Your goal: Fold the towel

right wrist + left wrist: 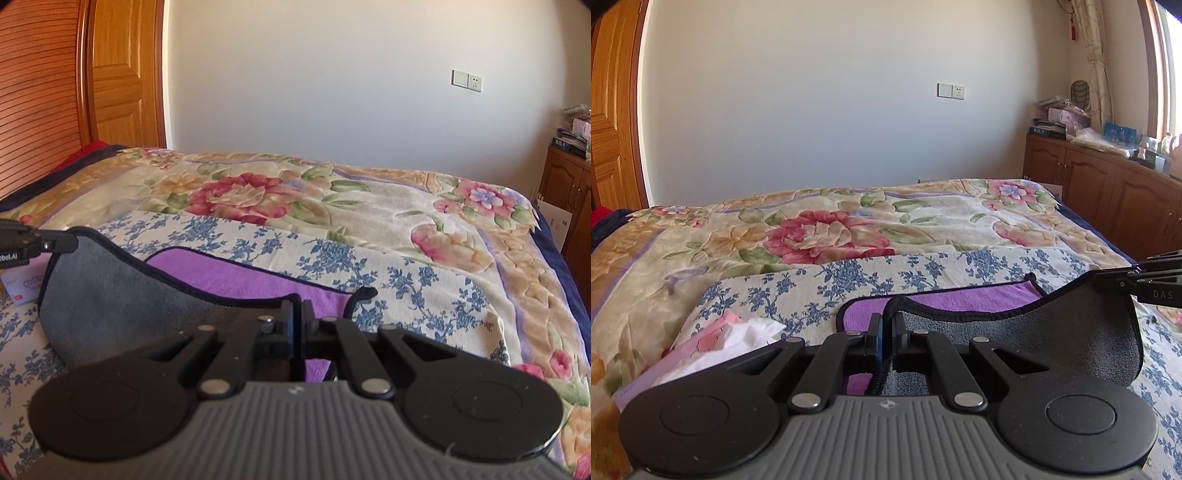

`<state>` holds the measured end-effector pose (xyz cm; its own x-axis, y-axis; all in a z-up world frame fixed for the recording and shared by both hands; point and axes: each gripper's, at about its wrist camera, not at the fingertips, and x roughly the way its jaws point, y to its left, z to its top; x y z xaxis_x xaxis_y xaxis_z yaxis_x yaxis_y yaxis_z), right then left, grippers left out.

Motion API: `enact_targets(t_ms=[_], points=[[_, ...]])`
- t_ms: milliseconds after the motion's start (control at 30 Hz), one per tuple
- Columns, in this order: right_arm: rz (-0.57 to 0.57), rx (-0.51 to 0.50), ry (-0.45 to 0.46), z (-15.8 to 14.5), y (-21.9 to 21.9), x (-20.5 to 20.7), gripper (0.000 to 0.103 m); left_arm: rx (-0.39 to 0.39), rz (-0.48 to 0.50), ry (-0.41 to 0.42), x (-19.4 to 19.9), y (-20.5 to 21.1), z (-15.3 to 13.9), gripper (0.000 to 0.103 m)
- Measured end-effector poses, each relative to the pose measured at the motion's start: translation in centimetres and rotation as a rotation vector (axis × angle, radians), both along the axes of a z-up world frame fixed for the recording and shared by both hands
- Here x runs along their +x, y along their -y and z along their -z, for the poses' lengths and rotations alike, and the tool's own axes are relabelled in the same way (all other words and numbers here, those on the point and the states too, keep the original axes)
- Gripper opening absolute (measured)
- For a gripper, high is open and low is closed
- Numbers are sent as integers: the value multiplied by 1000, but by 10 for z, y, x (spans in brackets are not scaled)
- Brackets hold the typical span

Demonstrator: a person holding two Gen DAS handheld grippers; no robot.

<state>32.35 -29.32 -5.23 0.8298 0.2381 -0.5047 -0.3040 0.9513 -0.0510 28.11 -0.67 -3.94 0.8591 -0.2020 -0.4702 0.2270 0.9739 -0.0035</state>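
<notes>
The towel [1067,328] is purple on one face and grey on the other, with a dark hem. It lies on a blue-flowered cloth [871,273] on the bed. My left gripper [886,325] is shut on one near corner of the towel and holds it raised. My right gripper [297,314] is shut on the other near corner. The near edge hangs lifted between them, grey side [110,295] facing me, over the purple part [240,275] still flat. Each gripper shows at the edge of the other's view, the right one [1126,282] and the left one [70,242].
A floral blanket [827,229] covers the bed. A tissue pack [713,350] lies left of the towel. A wooden cabinet [1108,184] with clutter stands at the right, a wooden door [122,74] at the left, a white wall [827,110] behind.
</notes>
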Motion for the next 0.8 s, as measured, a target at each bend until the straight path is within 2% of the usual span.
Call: enact_targets(t_ms=[200,800], points=[[7,-1,27,-6,-1,8,4,-17,3,-2,13,-2,-4,5],[24,-48,83,-12,-6,39,4,46,19,31,49,7,-9,5]])
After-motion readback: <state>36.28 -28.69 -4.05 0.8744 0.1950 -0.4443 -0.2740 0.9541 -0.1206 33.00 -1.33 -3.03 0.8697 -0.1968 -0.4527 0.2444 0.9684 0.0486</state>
